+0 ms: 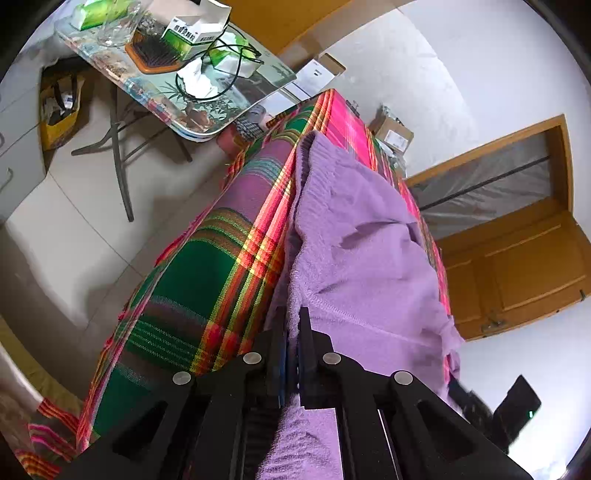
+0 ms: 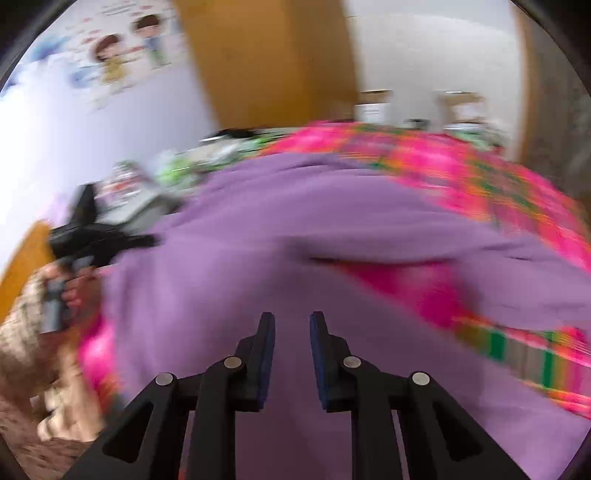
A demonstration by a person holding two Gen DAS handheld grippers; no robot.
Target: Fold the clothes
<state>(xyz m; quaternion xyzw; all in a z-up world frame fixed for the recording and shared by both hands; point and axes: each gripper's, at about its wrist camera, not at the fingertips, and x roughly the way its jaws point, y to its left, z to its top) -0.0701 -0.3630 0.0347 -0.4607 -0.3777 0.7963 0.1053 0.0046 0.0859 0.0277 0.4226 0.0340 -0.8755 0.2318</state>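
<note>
Left gripper (image 1: 291, 321): I've got the fingers pressed together on a fold of the purple garment (image 1: 354, 236); the fleece is bunched between the pads and runs back under the gripper body.
Right gripper (image 2: 291, 325): fingers spread, a clear gap between the blue pads, nothing between them. I'm hovering over the purple cloth (image 2: 280, 221); whether the tips touch it, I can't tell.
Garment: soft purple fleece, lying on the plaid cloth (image 1: 207, 266). From my left camera its ribbed hem sits at the far end, the body rumpled with a seam line just ahead of my fingers.
Garment, right view: it fills the middle of the picture, with a fold opening in it that shows pink plaid (image 2: 402, 280) underneath. The whole view is smeared with motion blur, so fine detail is lost.
Surface: the plaid cloth, in pink, green and orange stripes, covers the surface and hangs over its edge towards the tiled floor (image 1: 74, 229).
Other hand: in the right view I can see the left gripper's black body (image 2: 92, 236) at the garment's left edge, with the person's hand (image 2: 70, 288) on its handle and a beige knit sleeve (image 2: 26, 332).
Background, left view: a folding worktop (image 1: 207, 110) stands beside the plaid surface, carrying a hairbrush (image 1: 155, 55), a green-and-white box (image 1: 195, 33) and a black cable (image 1: 221, 62).
Background, far: a wooden door (image 1: 517, 258) to the right.
</note>
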